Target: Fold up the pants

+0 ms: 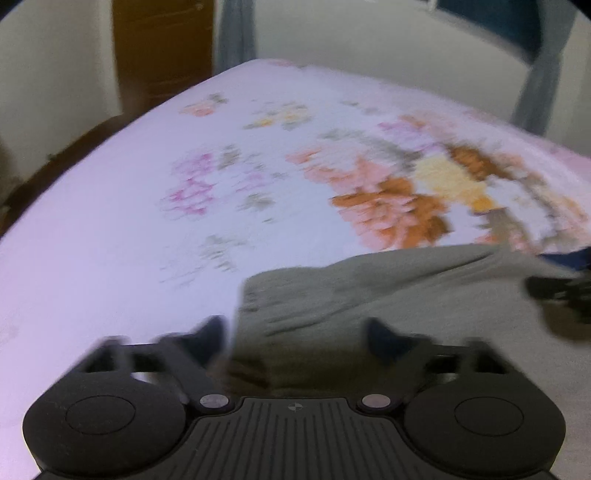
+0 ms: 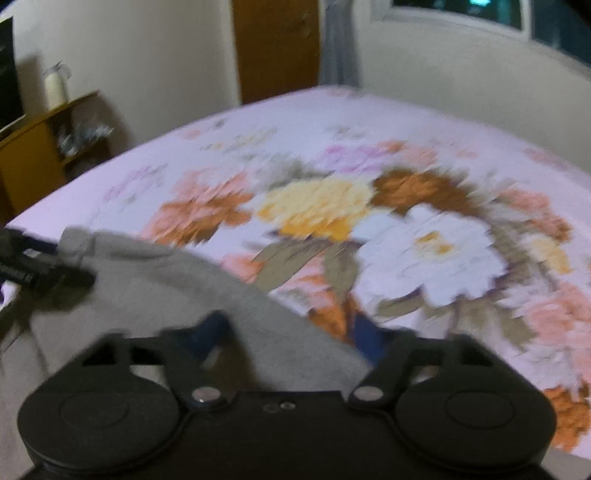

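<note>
- No brand, label or writing can be read anywhere; both views are smeared by motion blur
- The grey soft-fabric pants (image 1: 369, 295) lie on the bed with the pale pink floral-print sheet (image 1: 110, 221), at its near edge, filling the lower middle and right of the left wrist view
- The black two-finger left gripper (image 1: 295, 336) has its jaws spread apart with a corner of the pants cloth lying between them; blur hides whether the dark blue pads (image 1: 212, 332) press the cloth, so I cannot tell if it grips
- The black two-finger right gripper (image 2: 291, 336) straddles the slanting edge of the pants (image 2: 166, 273); its jaws stand apart with cloth between them, and a grip cannot be made out either
- Each gripper shows in the other's view only as a dark blurred shape cut off at the frame edge, resting on or just above the cloth
- The lower part of the pants is hidden behind both gripper bodies
- Beyond the bed: a brown wooden door (image 2: 277, 48), a grey hanging curtain (image 2: 338, 44), a dark window (image 2: 458, 11) cut off at the top
- A yellow-brown wooden shelf unit (image 2: 37, 155) at left carries a white lidded container (image 2: 55, 85); the items on its lower shelf are too blurred to name
</note>
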A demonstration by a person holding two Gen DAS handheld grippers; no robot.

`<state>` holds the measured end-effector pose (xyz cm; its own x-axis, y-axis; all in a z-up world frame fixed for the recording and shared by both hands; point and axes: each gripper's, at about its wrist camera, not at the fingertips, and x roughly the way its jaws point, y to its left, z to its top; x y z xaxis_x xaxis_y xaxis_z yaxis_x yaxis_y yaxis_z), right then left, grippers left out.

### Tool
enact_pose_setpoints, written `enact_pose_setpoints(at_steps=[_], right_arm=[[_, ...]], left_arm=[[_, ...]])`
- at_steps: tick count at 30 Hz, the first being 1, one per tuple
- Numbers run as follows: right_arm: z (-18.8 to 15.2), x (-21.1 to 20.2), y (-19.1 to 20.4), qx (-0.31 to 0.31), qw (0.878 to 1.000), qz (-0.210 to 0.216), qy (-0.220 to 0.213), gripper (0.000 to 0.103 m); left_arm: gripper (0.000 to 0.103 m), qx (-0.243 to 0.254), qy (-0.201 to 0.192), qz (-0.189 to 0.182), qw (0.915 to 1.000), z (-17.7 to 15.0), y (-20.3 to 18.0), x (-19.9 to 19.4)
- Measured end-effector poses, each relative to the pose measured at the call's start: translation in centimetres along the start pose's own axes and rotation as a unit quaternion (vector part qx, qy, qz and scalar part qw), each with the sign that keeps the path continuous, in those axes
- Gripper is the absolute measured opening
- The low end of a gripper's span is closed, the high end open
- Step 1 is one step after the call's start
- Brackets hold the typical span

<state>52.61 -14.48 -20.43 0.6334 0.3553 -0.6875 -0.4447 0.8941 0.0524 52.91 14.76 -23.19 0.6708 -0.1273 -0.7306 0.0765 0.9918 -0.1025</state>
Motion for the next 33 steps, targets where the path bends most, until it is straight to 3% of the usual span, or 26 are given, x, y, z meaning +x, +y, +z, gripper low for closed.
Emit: enact_pose_setpoints(at_steps=[4, 7, 10, 14, 23, 29, 33], right_arm=[[-0.2, -0.5, 0.2, 0.004, 1.000, 0.023, 0.000, 0.032], [-0.5, -0.8, 0.3, 0.001, 1.000, 0.029, 0.002, 0.021], [-0.7, -1.5, 0.6, 0.000, 1.000, 0.031, 0.000, 0.013], [-1.0, -3.4, 1.5, -0.014, 0.999, 0.028, -0.018, 0.009], [-3.9, -14.8, 6.6, -0.047, 0.996, 0.030, -0.071, 0.008], [-9.4, -21.4, 11.7, -0.049, 0.996, 0.040, -0.066, 0.008], [-14.0, -22.1, 14.3, -0.024, 0.998, 0.048, -0.029, 0.009]], left_arm=[[0.057, -0.005, -0.017, -0.003, 0.9998, -0.2, 0.1, -0.6], [0.042, 0.002, -0.025, -0.011, 0.9996, -0.4, -0.1, -1.2], [0.035, 0.002, -0.032, -0.014, 0.9994, -0.4, -0.3, -1.8], [0.024, 0.008, -0.062, -0.014, 0.9979, -0.5, -1.0, -4.0], [0.021, 0.010, -0.123, -0.048, 0.9912, -2.8, -1.4, -14.2], [0.021, 0.009, -0.107, -0.034, 0.9937, -8.4, -0.5, -20.6], [0.021, 0.034, -0.072, -0.003, 0.9968, -12.0, -0.4, -22.5]])
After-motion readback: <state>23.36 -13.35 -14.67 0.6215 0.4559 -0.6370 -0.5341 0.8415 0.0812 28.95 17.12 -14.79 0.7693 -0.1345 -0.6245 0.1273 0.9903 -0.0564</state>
